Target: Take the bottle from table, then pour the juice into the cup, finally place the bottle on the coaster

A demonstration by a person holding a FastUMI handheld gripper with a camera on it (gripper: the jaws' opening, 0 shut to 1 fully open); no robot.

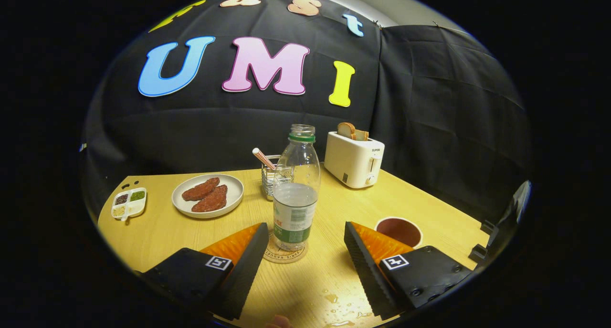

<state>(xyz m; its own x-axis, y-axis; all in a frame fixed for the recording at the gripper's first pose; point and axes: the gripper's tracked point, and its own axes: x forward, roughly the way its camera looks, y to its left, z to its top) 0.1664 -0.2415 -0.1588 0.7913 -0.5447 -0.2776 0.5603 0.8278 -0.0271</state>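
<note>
— Where's the bottle (296, 194) right now?

— Standing upright on the coaster (282, 256), cap off, clear liquid up to roughly the middle. It covers most of the coaster, so I can only see the front arc of that disc, and the print on its rim is too small to read.

— And the gripper (305, 251)?

— Jaws spread wide, one finger to each side of the bottle and neither touching it. The bottle sits just ahead, a bit nearer the left finger (246, 266). The rear parts of both fingers are cut off low down.

— The cup (399, 231)?

— Just beyond the right finger (365, 266), which hides its near edge. I'm looking down into a dark reddish-brown inside; whether there's any liquid in it I can't tell.

— Anything on the table (157, 232) near you?

— A few drops of wet on the wood between the fingers. Something pale at the very bottom edge, maybe a fingertip, too cut off to say.

— Further back?

— A wire holder (273, 177) with a striped straw (263, 158), half hidden behind the bottle. Left of it a plate (208, 195) with two reddish-brown patties, then a small white divided tray (129, 203) of seasonings, too small to tell apart. To the right of the bottle, a white toaster (353, 160) with a slice of bread (347, 130) sticking out. At the far right, a dark piece of equipment (506, 223), mostly cut off.
</note>
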